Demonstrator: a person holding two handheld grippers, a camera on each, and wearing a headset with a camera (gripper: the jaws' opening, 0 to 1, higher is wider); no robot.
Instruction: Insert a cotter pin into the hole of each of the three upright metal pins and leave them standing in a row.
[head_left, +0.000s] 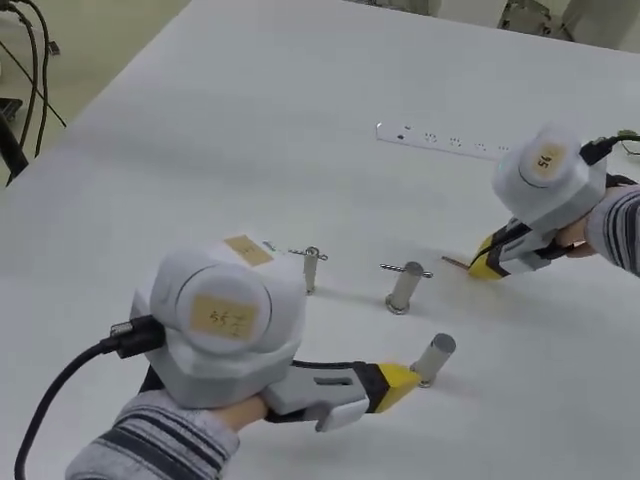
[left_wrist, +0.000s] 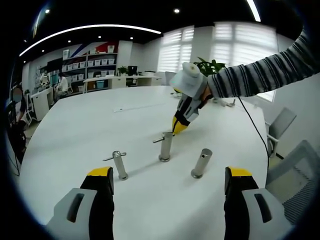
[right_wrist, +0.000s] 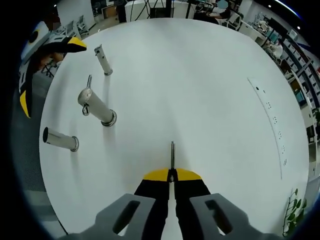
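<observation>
Three metal pins stand on the white table (head_left: 200, 150). The left pin (head_left: 310, 272) and the middle pin (head_left: 404, 288) each carry a cotter pin through the top. The nearest pin (head_left: 432, 358) is bare. My left gripper (head_left: 400, 380) is open beside the bare pin (left_wrist: 201, 162), which stands just ahead of its spread fingertips (left_wrist: 100, 175). My right gripper (head_left: 484, 265) sits right of the row, shut on a loose cotter pin (right_wrist: 172, 152) that sticks out forward, low over the table. The same cotter pin (head_left: 456, 263) points at the middle pin.
A white power strip (head_left: 440, 140) lies at the far side of the table, behind the right gripper. A black cable (head_left: 60, 390) trails from the left gripper. Shelves, desks and a seated person (left_wrist: 62, 85) are far off in the room.
</observation>
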